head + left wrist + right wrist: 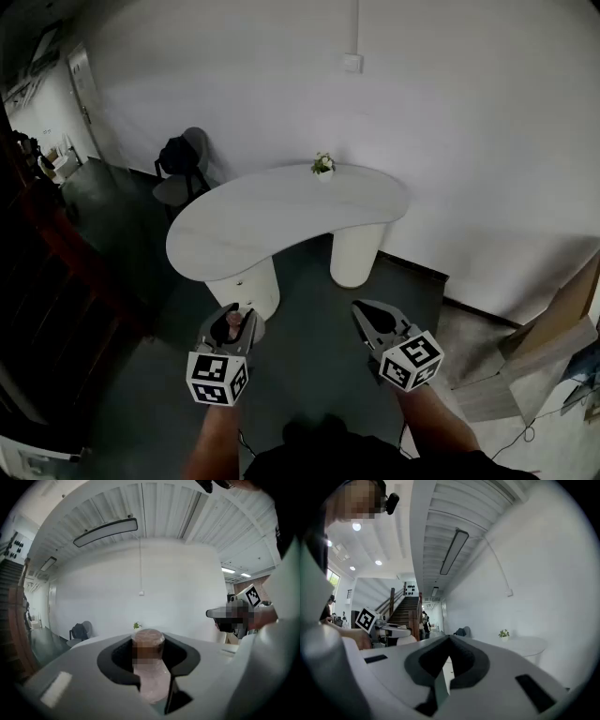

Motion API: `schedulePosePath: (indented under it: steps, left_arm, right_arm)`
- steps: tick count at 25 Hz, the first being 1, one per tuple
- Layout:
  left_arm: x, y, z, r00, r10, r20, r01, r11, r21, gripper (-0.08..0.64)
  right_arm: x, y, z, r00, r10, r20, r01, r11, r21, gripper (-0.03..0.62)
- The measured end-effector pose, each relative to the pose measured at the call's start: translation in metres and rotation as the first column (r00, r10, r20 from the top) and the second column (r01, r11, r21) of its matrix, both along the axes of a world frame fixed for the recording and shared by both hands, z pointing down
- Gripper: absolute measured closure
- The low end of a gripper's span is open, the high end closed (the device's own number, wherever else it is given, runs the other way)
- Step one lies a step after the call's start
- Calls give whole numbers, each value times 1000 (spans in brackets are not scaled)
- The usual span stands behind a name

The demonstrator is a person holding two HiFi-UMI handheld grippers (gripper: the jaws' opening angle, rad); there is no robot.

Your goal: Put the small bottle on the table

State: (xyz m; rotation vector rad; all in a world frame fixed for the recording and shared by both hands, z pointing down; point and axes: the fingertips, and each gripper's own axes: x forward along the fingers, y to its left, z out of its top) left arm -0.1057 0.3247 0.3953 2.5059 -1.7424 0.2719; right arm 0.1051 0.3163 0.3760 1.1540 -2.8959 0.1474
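A small bottle point(149, 663) with a brownish cap and pale pink body stands upright between the jaws of my left gripper point(150, 667), which is shut on it. In the head view the same bottle point(232, 323) shows as a small pinkish shape in the left gripper point(231, 330), held low at the left, short of the table. The white kidney-shaped table point(272, 225) stands ahead on two round pedestals. My right gripper point(373, 323) hangs beside the left one; its jaws point(445, 677) meet with nothing between them.
A small potted plant point(323, 166) sits at the table's far edge. A dark chair point(180, 169) with a bag stands behind the table on the left. A white wall runs behind. Cardboard boxes point(562, 328) lie at the right. A dark stair rail lines the left side.
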Motion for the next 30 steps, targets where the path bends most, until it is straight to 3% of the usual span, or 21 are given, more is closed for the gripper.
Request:
schedulePosePath:
  steps: [10, 16, 30]
  left_arm:
    - [8, 9, 2, 1000, -2, 0, 2, 1000, -3, 422]
    - [20, 12, -2, 1000, 1, -3, -1, 1000, -1, 422]
    - [69, 20, -1, 1000, 2, -20, -2, 1000, 4, 422]
  right_arm:
    - [15, 8, 4, 1000, 10, 4, -10, 1000, -1, 583]
    - [35, 14, -5, 999, 46, -14, -45, 998, 53, 581]
    - [90, 25, 15, 1000, 8, 24, -7, 1000, -30, 581]
